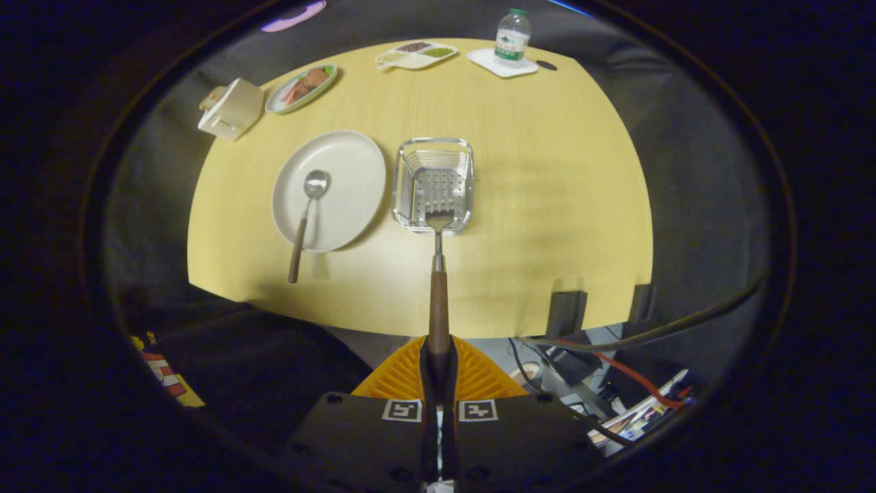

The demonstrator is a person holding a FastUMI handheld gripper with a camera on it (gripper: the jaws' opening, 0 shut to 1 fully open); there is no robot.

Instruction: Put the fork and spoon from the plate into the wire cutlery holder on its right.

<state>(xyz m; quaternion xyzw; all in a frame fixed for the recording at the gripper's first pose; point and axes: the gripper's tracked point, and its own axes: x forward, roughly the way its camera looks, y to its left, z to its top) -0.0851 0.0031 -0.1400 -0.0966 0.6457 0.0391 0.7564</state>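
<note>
hand-held gripper (438,356) clamps fork (438,274) over holder (433,183).

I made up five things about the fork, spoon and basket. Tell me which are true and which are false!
1. The fingers are pinching the fork by its wooden handle. True.
2. The spoon is already in the wire cutlery holder. False: it lies on the white plate, handle poking over the rim.
3. The holder stands right of the plate. True.
4. The fork's prongs point at the spoon. False: they point toward the holder's near edge.
5. A water bottle stands at the table's far side. True.
</note>
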